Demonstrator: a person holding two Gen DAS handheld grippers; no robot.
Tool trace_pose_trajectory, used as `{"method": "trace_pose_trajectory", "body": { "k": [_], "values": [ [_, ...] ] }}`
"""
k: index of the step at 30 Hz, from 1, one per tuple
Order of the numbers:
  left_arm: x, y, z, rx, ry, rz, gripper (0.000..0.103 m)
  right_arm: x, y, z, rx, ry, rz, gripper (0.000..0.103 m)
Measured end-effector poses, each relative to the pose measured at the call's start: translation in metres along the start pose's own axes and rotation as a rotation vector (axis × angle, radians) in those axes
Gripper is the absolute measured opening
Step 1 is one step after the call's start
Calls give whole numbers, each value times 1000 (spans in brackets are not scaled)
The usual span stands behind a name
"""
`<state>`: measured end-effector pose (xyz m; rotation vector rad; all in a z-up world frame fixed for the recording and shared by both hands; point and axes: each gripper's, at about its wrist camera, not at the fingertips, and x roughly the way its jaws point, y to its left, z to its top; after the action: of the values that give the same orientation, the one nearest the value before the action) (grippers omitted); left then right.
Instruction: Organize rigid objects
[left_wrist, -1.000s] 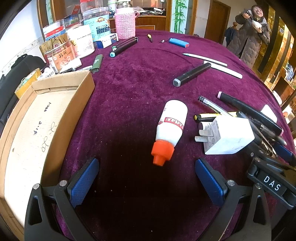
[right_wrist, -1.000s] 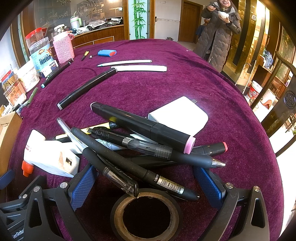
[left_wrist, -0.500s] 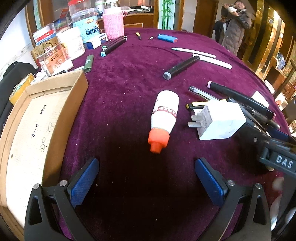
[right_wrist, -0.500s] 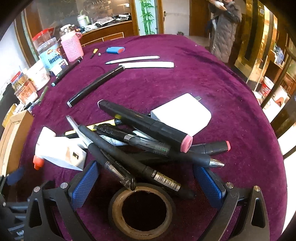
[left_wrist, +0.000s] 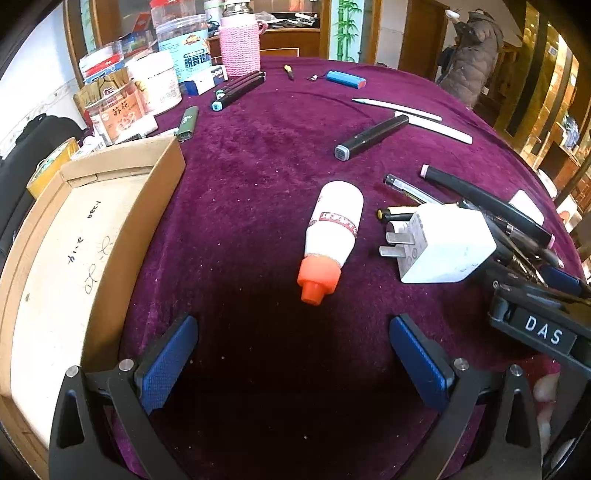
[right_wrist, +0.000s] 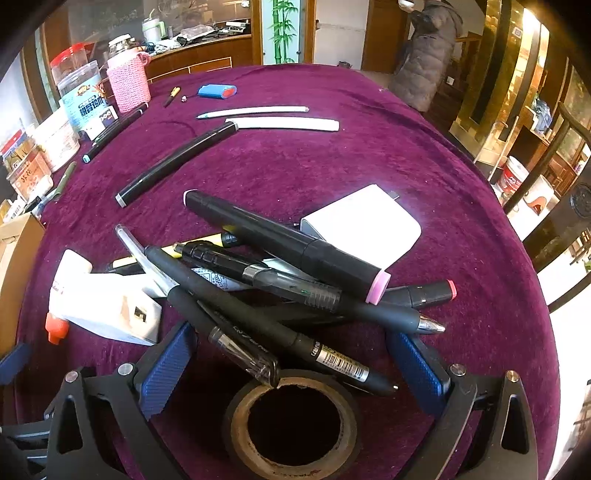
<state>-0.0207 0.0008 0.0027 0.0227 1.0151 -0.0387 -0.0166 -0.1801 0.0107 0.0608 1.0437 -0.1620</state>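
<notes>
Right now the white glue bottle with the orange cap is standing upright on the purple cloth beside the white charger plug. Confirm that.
Not upright: the white glue bottle lies on its side on the purple cloth, orange cap toward the camera, beside the white charger plug. The left wrist view shows it.

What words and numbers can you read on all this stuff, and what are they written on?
"DAS": white letters on the black label of the right gripper's body.
"苏花": orange label of the clear jar.
Blue-label tub: big characters, too blurred.
Glue bottle: red band, unreadable.
Cardboard box: handwritten scrawl, unreadable.
Black pen: barcode and print, too small.
</notes>
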Motion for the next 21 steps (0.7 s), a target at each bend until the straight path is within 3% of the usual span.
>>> {"method": "trace_pose_trajectory", "body": {
  "k": [4, 6, 7, 9, 12, 14, 16, 17, 19, 21],
  "values": [
    [0, -2, 1, -18, 2, 19, 103, -5, -2, -3, 15, -12, -2, 101],
    [-2, 2, 1, -28, 12, -2, 102, -15, -9, -6, 46, -56, -7, 101],
    [-8, 7, 1, -54, 3, -25, 96, -24, -14, -9, 63, -88, -4, 101],
    [-32, 13, 1, -90, -52, -90, 92, -44, -24, -12, 89, -160, -5, 101],
    [-91, 20, 7, -65, -232, -102, 92, -87, -34, -9, 84, -319, -45, 101],
    [-144, 33, 6, -79, -409, -89, 94, -121, -36, -7, 75, -483, -80, 102],
    [-182, 48, 3, -103, -551, -80, 103, -147, -34, -11, 57, -666, -112, 102],
    [-192, 53, 2, -108, -585, -65, 103, -147, -27, -8, 29, -705, -161, 102],
    [-193, 59, 10, -96, -541, -39, 103, -129, -20, 7, -10, -663, -253, 102],
    [-184, 63, 15, -93, -472, -19, 103, -111, -28, 12, 39, -666, -259, 102]
  ]
}}
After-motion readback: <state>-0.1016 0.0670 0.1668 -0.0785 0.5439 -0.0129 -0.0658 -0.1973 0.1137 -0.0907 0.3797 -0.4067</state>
